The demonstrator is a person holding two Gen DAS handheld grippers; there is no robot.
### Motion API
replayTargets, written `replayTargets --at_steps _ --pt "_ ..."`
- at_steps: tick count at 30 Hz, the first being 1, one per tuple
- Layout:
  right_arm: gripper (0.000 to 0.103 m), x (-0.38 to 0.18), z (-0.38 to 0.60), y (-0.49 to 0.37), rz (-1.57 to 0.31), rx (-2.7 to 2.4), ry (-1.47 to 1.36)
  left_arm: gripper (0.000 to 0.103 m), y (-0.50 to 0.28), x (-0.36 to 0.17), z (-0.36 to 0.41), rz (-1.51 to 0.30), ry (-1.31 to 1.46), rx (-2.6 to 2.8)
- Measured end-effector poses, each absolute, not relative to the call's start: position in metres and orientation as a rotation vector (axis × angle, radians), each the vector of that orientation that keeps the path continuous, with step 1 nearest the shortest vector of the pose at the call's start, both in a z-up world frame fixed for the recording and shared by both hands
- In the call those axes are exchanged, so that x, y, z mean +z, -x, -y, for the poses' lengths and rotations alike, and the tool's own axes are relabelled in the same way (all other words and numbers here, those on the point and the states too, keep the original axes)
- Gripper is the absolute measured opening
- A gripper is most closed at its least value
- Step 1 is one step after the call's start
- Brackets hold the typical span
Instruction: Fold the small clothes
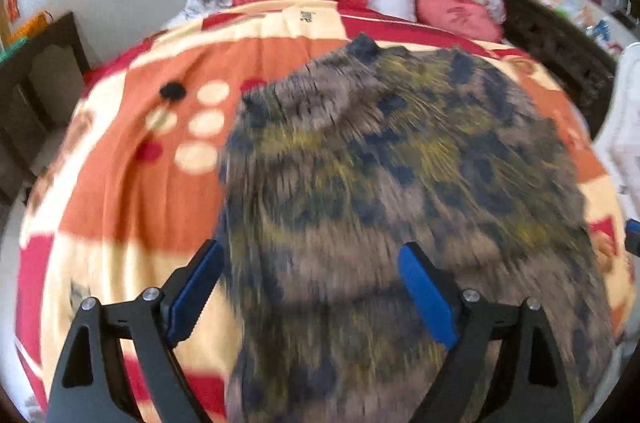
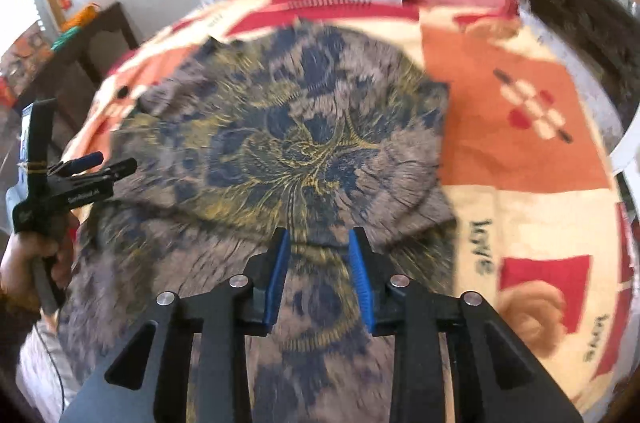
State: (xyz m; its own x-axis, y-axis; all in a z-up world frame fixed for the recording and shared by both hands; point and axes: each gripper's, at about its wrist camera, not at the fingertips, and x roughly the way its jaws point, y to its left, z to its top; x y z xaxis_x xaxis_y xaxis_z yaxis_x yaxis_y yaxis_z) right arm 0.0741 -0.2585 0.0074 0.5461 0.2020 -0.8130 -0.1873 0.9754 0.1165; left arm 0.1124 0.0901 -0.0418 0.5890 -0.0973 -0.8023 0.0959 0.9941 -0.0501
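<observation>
Two grippers are held over a patterned garment (image 2: 280,143) spread on an orange and red blanket (image 1: 132,183). On the left, the left gripper (image 1: 310,255) is seen with its jaws wide apart and nothing between them; the garment lies below, its left edge under the left finger. To its right, the right gripper (image 2: 318,243) is parted, gripping nothing, above the garment's fold, with bare blanket at its right

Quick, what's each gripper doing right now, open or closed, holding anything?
Left gripper: open wide, holding nothing, above the patterned garment.
Right gripper: partly open, nothing pinched, garment lying below it.
</observation>
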Motion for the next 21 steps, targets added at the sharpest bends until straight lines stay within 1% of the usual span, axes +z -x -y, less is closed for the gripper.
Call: replayTargets --at_steps 2,3,5,7,9,11,14,19,21 --pt "0.048 0.007 0.262 -0.049 -0.959 0.293 -0.013 0.094 -0.101 -0.059 -0.092 -1.011 0.013 -0.153" --pt "0.048 0.0 0.263 -0.039 -0.984 0.315 -0.012 0.094 -0.096 -0.072 -0.091 -1.055 0.005 -0.162" --pt "0.048 -0.027 0.257 -0.029 -1.08 0.327 0.029 0.093 -0.084 -0.087 -0.086 -1.089 -0.05 -0.164" --pt "0.048 -0.062 0.254 -0.02 -1.188 0.286 0.119 0.093 -0.071 -0.081 -0.085 -1.067 -0.094 -0.174" --pt "0.048 -0.062 0.257 -0.007 -1.128 0.259 0.127 0.091 -0.052 -0.064 -0.098 -1.067 -0.078 -0.184" --pt "0.048 -0.053 0.265 0.004 -1.122 0.246 0.065 0.092 -0.027 -0.045 -0.118 -1.028 -0.039 -0.205" --pt "0.048 -0.028 0.269 0.038 -0.973 0.248 0.046 0.095 0.016 -0.032 -0.153 -0.993 -0.004 -0.226" --pt "0.048 -0.032 0.258 0.074 -0.893 0.251 0.084 0.095 0.069 -0.062 -0.183 -1.066 0.103 -0.281" --pt "0.048 -0.037 0.257 0.078 -0.876 0.236 0.072 0.095 0.085 -0.068 -0.178 -1.042 0.124 -0.319"
